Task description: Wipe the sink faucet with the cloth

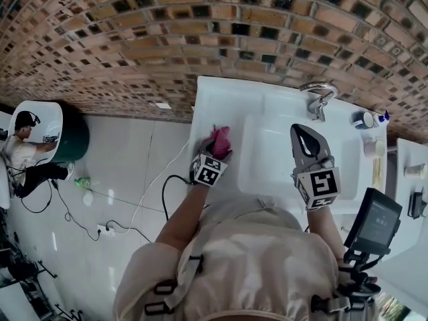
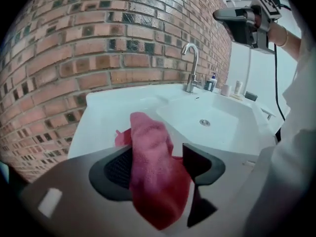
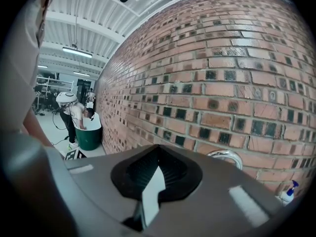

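Right now the left tool [image 1: 215, 151] is pointing down at the left flat of the white sink [image 1: 227, 99], just left of the basin [image 1: 274, 146], with the pink cloth [image 1: 219, 139] bunched at its tip. In the left gripper view its jaws are standing well apart. The cloth [image 2: 153, 172] is hanging between them and lying against the left pad, while a gap is showing between it and the right pad, so the left tool [image 2: 157, 149] is not clamping it. The cloth's far end is reaching out over the sink [image 2: 98, 107]; whether it is resting there I cannot tell.

The right tool [image 1: 299, 131] is hovering over the right half of the basin, aiming at the far brick wall [image 1: 200, 32], near the faucet [image 1: 319, 95] but apart from it. In the right gripper view the jaws of the right tool [image 3: 157, 147] are meeting at the tips and holding nothing; only a thin pale sliver is showing between the pads lower down. The curved top of the faucet [image 3: 227, 157] is peeking over the tool's right side.

The faucet [image 2: 191, 65], a chrome gooseneck, is standing at the sink's far edge, right of the basin's middle and well apart from the cloth. A blue-topped bottle [image 1: 381, 118] and a cup [image 1: 370, 147] are sitting on the bench to its right. Far off to the left, another person [image 1: 20, 152] is bending over a green tub [image 1: 70, 139] on the floor.
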Demonstrator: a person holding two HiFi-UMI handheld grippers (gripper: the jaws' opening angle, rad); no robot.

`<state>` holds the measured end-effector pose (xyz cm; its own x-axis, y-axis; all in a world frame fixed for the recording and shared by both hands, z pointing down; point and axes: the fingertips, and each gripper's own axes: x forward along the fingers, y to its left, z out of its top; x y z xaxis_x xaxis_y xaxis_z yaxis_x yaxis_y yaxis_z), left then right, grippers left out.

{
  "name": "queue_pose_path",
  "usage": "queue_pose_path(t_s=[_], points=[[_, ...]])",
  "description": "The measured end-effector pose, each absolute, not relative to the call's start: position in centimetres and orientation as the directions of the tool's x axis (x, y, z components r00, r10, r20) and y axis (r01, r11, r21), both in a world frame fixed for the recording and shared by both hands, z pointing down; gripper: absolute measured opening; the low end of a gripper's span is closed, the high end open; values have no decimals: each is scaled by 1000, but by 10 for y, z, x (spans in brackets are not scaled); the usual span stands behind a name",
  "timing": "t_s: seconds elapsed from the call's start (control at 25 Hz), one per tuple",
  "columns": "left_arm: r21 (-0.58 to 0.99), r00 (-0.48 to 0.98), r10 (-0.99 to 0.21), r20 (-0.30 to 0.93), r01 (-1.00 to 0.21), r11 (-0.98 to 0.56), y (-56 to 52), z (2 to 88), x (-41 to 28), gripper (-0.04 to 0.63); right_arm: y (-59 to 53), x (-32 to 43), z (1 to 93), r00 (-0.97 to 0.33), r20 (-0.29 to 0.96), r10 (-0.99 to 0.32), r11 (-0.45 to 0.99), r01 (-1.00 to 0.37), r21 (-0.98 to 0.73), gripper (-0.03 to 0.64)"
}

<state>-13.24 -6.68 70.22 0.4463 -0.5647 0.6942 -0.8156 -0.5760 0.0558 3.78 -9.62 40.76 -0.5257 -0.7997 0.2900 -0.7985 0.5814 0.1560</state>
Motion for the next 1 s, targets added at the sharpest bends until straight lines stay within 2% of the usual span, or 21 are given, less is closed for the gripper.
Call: queue_pose_path(t_s=[0.12,0.28,0.44,0.48,0.52,0.56,0.64,0.76,0.88,1.0], points=[[54,459,-570,682,-808,-587,-66,694,-131,361,-96,39,409,-522,292,-801,577,-803,147,-6],[44,458,-682,570,-846,-531,-76,642,-148,368,-95,40,410,-518,281,-808,567,-813,129,-6],[75,476,-816,329,-874,-480,-97,554,-159,365,-94,40,410,-522,267,-810,563,-820,105,-6],[66,471,-840,271,-879,-472,-102,529,-161,351,-94,39,409,-523,262,-811,563,-820,102,-6],[47,461,-860,220,-885,-463,-106,505,-162,303,-93,39,407,-525,257,-812,562,-821,100,-6],[22,452,-875,174,-890,-455,-109,482,-163,211,-93,38,406,-525,253,-812,562,-821,99,-6],[-31,447,-889,98,-891,-452,-111,444,-159,95,-91,39,404,-525,245,-815,560,-823,98,-6],[-63,482,-876,23,-874,-482,-107,399,-144,13,-88,40,400,-523,233,-820,555,-826,96,-6],[-71,530,-848,-4,-846,-528,-101,372,-127,5,-85,45,396,-515,225,-827,544,-834,90,-6],[-123,560,-828,31,-820,-559,-100,369,-113,5,-86,49,397,-508,220,-833,534,-842,78,-6]])
